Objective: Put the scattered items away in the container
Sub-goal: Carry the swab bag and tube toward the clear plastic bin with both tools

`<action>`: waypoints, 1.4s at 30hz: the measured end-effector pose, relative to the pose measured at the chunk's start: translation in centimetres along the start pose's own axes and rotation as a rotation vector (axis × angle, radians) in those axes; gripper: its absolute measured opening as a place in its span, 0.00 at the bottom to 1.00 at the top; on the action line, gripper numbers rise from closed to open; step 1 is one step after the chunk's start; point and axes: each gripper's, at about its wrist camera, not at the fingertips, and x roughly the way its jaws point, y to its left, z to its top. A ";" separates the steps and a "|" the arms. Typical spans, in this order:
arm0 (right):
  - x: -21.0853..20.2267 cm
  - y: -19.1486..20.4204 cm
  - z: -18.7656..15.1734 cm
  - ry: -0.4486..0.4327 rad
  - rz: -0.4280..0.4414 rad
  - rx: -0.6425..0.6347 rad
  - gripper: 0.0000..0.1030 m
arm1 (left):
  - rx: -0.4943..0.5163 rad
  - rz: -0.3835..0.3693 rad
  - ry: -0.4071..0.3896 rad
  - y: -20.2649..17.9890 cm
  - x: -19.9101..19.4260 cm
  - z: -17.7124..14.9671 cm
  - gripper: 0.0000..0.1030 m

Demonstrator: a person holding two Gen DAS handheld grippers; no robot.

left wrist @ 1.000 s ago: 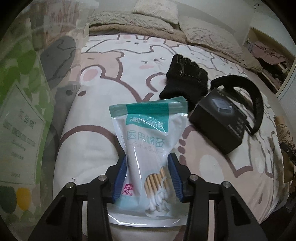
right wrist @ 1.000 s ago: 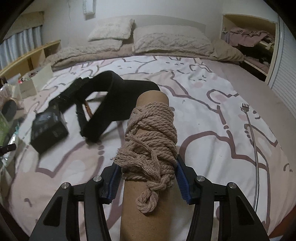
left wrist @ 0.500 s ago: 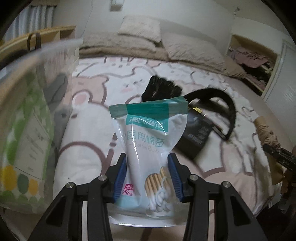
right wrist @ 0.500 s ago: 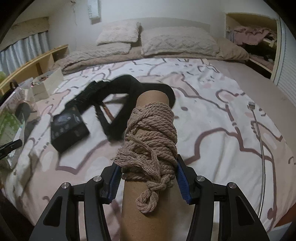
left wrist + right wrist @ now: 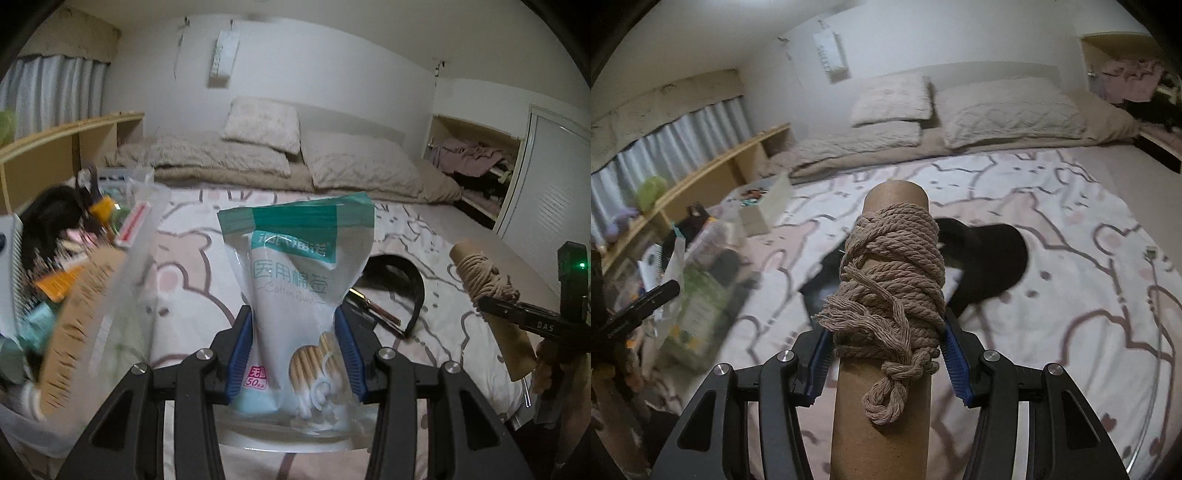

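The left hand-held gripper [image 5: 295,354] is clamped on a bag of cotton swabs [image 5: 295,288], held upright above the bed [image 5: 184,266]. At its nine o'clock sits the clear container [image 5: 122,258], full of clutter. The right hand-held gripper [image 5: 886,354] grips a rope-wound cardboard tube [image 5: 890,295]; a black band [image 5: 990,258] lies beyond at one o'clock.

swab bag [image 5: 295,295] "医用棉签", "50" (pink tag), right gripper [image 5: 546,326] "DAS"
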 end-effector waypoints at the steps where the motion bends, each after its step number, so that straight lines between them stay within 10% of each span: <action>1: 0.0 0.6 0.4 -0.005 0.010 -0.008 0.53 | 0.001 0.005 -0.010 0.3 -0.5 0.4 0.43; 27: 3.9 18.3 8.2 -0.028 0.292 -0.159 0.53 | -0.084 0.254 -0.179 14.2 -9.1 4.9 0.43; 42: 10.4 27.6 9.8 0.080 0.355 -0.175 0.53 | -0.075 0.273 -0.119 19.8 -9.0 6.7 0.43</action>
